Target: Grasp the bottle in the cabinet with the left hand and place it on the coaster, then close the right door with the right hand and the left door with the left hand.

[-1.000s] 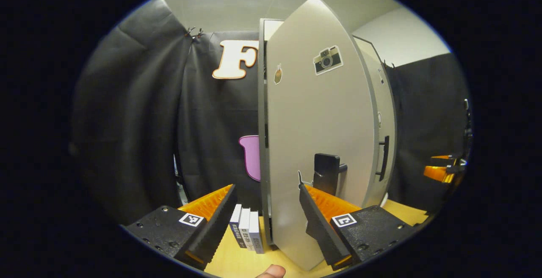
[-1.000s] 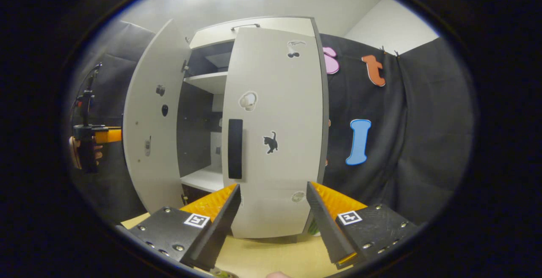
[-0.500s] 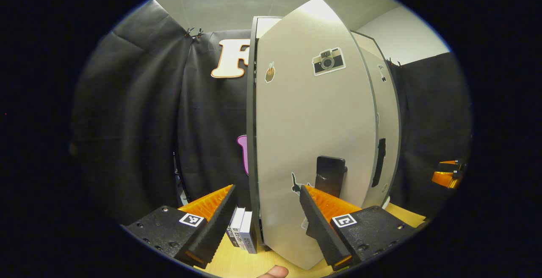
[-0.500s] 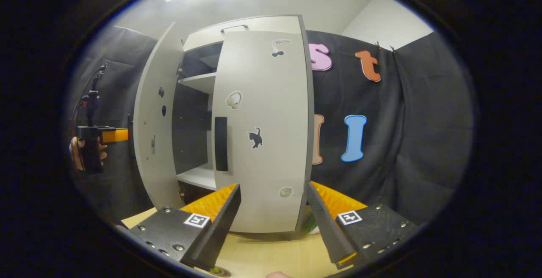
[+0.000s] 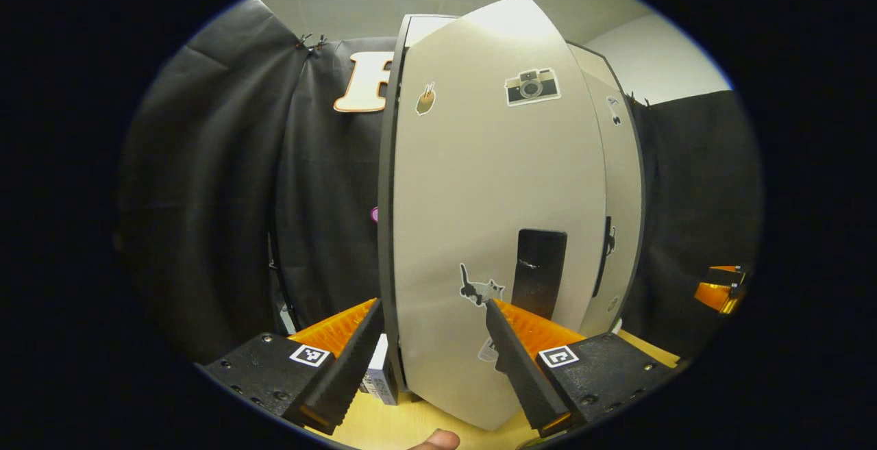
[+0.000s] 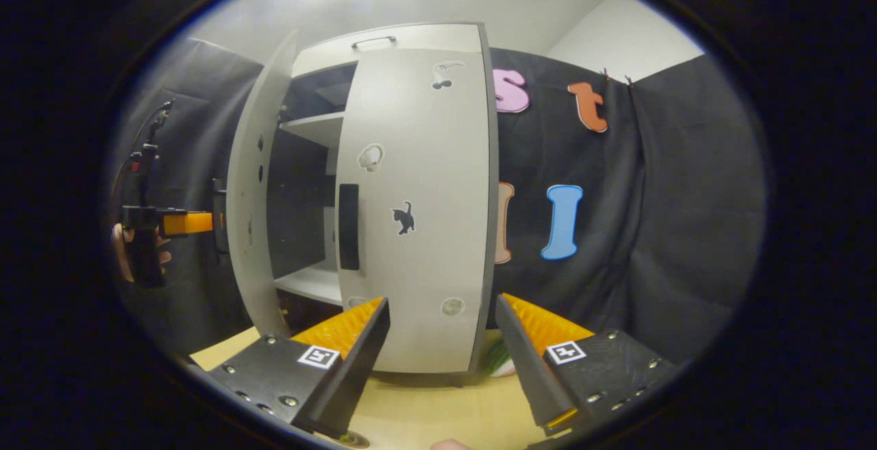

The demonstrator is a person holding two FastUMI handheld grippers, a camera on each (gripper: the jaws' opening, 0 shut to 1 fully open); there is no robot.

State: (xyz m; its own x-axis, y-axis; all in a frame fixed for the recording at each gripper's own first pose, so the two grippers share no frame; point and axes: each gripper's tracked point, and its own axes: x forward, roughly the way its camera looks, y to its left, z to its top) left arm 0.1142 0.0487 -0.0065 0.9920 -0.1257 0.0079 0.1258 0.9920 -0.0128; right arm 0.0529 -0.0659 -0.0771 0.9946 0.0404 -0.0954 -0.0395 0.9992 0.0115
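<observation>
The grey cabinet's left door (image 5: 493, 183), with camera and cat stickers and a black handle (image 5: 540, 272), stands ajar right in front of my left gripper (image 5: 435, 354). That gripper is open, and its right finger (image 5: 514, 340) lies close under the handle. In the right gripper view the right door (image 6: 418, 196) sits flat against the cabinet, its black handle (image 6: 348, 227) at its left edge. My right gripper (image 6: 442, 340) is open and hangs a little before it, holding nothing. The left door (image 6: 250, 196) leaves a gap showing dark shelves (image 6: 308, 282). The left gripper (image 6: 202, 222) and its hand push from outside.
The cabinet stands on a light wooden table (image 6: 438, 409). Upright books (image 5: 380, 378) rest by the cabinet's left side. Something green and white (image 6: 497, 364) peeks out at the cabinet's right foot. The right gripper (image 5: 716, 289) shows far right. Black cloth walls surround the booth.
The left door has swung further toward shut with my left gripper following it. The right door has gone from slightly ajar to flat against the cabinet. Both grippers stay open.
</observation>
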